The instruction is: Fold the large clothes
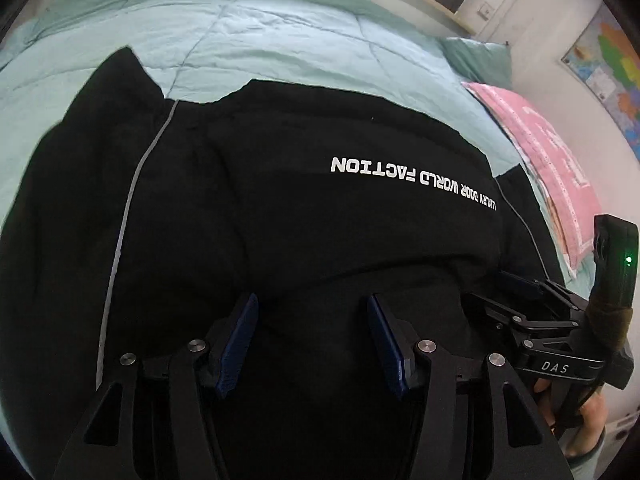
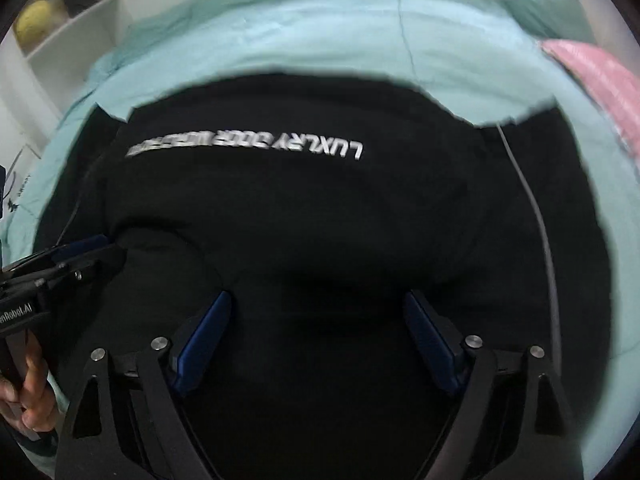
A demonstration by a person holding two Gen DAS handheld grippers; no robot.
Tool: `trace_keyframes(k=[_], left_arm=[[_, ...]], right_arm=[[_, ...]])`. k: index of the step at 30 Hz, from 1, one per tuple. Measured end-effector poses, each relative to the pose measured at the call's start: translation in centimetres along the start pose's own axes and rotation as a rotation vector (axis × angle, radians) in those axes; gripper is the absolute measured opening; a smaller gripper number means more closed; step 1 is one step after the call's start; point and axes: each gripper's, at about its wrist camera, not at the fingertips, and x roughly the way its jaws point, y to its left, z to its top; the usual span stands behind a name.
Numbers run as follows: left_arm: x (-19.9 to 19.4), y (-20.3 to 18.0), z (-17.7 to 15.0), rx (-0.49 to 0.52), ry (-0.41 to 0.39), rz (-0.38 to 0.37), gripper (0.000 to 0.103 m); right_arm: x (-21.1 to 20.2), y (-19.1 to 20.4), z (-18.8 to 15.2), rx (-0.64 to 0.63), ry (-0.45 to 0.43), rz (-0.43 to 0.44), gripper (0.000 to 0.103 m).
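Left wrist view: a large black garment point(image 1: 280, 208) lies spread across a pale green quilted bedspread point(image 1: 248, 40) and fills most of the picture. White block lettering point(image 1: 416, 182) runs across its upper layer, upside down from here, and a thin grey stripe point(image 1: 124, 220) curves down its left side; a second thin stripe shows near the right edge. The top layer looks folded over, with a sleeve end poking up at the far left. The left gripper point(image 1: 312, 340) hangs over the near part of the cloth, its blue pads point(image 1: 238, 344) standing apart with only dark fabric seen below them; nothing is pinched. The right gripper point(image 1: 532, 300) shows at the right edge, its state unclear from this side. A pink patterned cloth point(image 1: 548, 160) lies along the bed's right side, beyond it a green pillow point(image 1: 480, 60), a window frame and a coloured map point(image 1: 612, 80) on the white wall.

Right wrist view: blurred. The same black garment covers the bedspread point(image 2: 320, 44), lettering point(image 2: 256, 146) smeared at its left end. The right gripper point(image 2: 318, 340) has its jaws spread wide over the cloth, holding nothing. The left gripper point(image 2: 72, 256) enters at the left edge, a hand point(image 2: 28, 396) below it. White shelves point(image 2: 68, 28) stand at the upper left, with a yellow round object on one
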Motion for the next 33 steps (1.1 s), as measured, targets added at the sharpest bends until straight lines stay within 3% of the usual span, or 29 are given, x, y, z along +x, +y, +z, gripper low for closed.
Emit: trace_keyframes(k=[4, 8, 9, 10, 12, 14, 17, 21, 23, 25, 27, 29, 33], left_arm=[[-2.9, -2.5, -1.0, 0.052, -0.05, 0.006, 0.058], [-6.9, -4.5, -4.4, 0.102, -0.114, -0.094, 0.059], [-7.1, -4.6, -4.9, 0.113, -0.121, -0.076, 0.059], [-6.5, -4.8, -5.6, 0.128, -0.112, -0.007, 0.058], [-3.7, -4.4, -5.9, 0.111, -0.042, 0.076, 0.058], [-1.6, -2.8, -6.2, 0.056, -0.032, 0.05, 0.058], [-2.8, -3.0, -6.6, 0.065, -0.094, 0.058, 0.058], [-7.9, -5.6, -7.5, 0.158, -0.3, 0.178, 0.058], [-11.1, -6.2, -8.0, 0.157, -0.401, 0.161, 0.059], [-14.8, -7.2, -8.6, 0.163, -0.51, 0.178, 0.059], [-18.0, -9.0, -8.4, 0.195, -0.599, 0.284, 0.06], [-20.5, -10.6, -7.9, 0.232, -0.661, 0.346, 0.069], [-25.3, -11.5, -7.5, 0.229, -0.728, 0.305, 0.073]], right_arm=[[-2.0, -0.7, -0.6, 0.033, -0.022, 0.016, 0.082], [-7.2, -0.1, -3.3, 0.025, -0.082, 0.021, 0.082], [-8.0, 0.1, -4.0, 0.018, -0.095, 0.023, 0.082], [-8.3, 0.3, -4.5, 0.01, -0.1, 0.016, 0.083], [-7.1, 0.7, -5.5, -0.007, -0.053, -0.042, 0.083], [-4.6, 1.1, -5.4, -0.013, 0.005, -0.049, 0.085], [-3.6, 0.6, -5.6, 0.03, 0.011, -0.018, 0.086], [-6.1, 0.9, -5.8, 0.04, -0.041, -0.046, 0.086], [-8.1, 1.2, -5.8, 0.044, -0.087, -0.078, 0.086], [-10.8, 1.8, -5.9, 0.043, -0.179, -0.114, 0.086], [-13.7, 2.4, -5.9, 0.043, -0.274, -0.163, 0.086], [-16.5, 3.1, -5.6, 0.034, -0.355, -0.212, 0.086], [-20.5, 4.8, -3.8, 0.01, -0.42, -0.25, 0.086]])
